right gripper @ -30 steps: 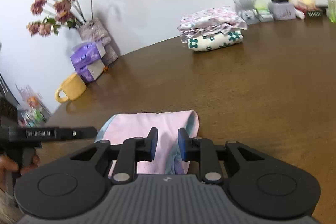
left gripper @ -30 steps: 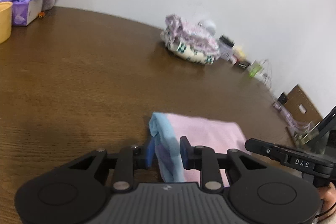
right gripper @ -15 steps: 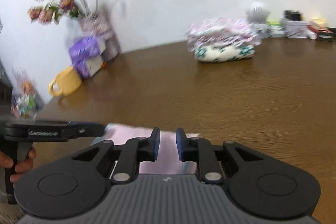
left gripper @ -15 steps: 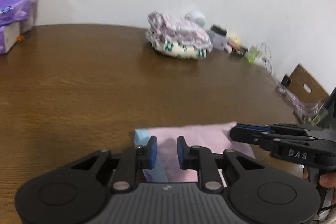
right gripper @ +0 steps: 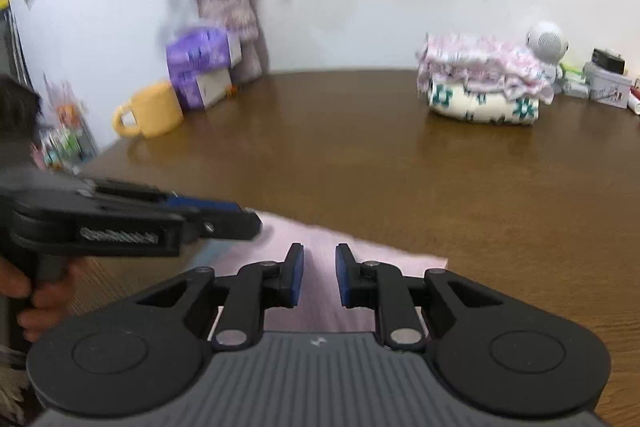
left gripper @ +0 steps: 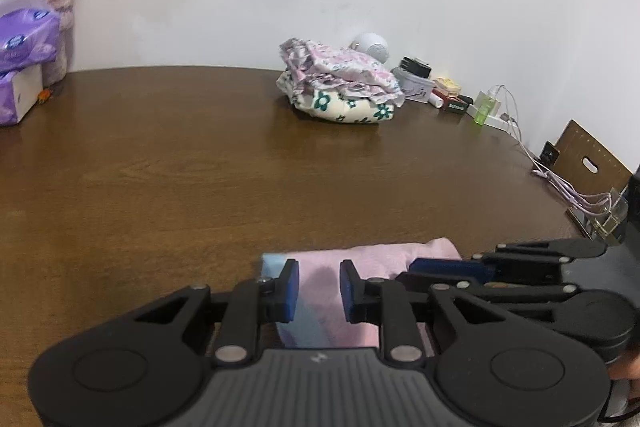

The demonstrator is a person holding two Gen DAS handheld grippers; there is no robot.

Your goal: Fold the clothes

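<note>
The left tool [left gripper: 319, 290] stands with a narrow gap between its pads, low over the pink garment [left gripper: 372, 261]; nothing is visibly pinched, so I read it as open and holding nothing. The right tool [right gripper: 319, 275] looks the same, slightly parted over the cloth, though this view is blurred and a thin layer between the pads can't be ruled out.

The pink garment, with a pale blue edge at its left, lies on the worktop [left gripper: 200, 167] right in front of both tools, already a compact rectangle. The folding seems close to done; what is probably left is a last fold or smoothing, then a move to the folded stack [left gripper: 340, 91] at the back by the wall.

Around: a yellow mug [right gripper: 150, 111], purple tissue packs [right gripper: 200, 61] and a vase of flowers [right gripper: 228, 11] far left; small boxes, bottles and cables [left gripper: 516, 131] far right. The worktop between garment and stack is clear; only the two tools crowd each other.
</note>
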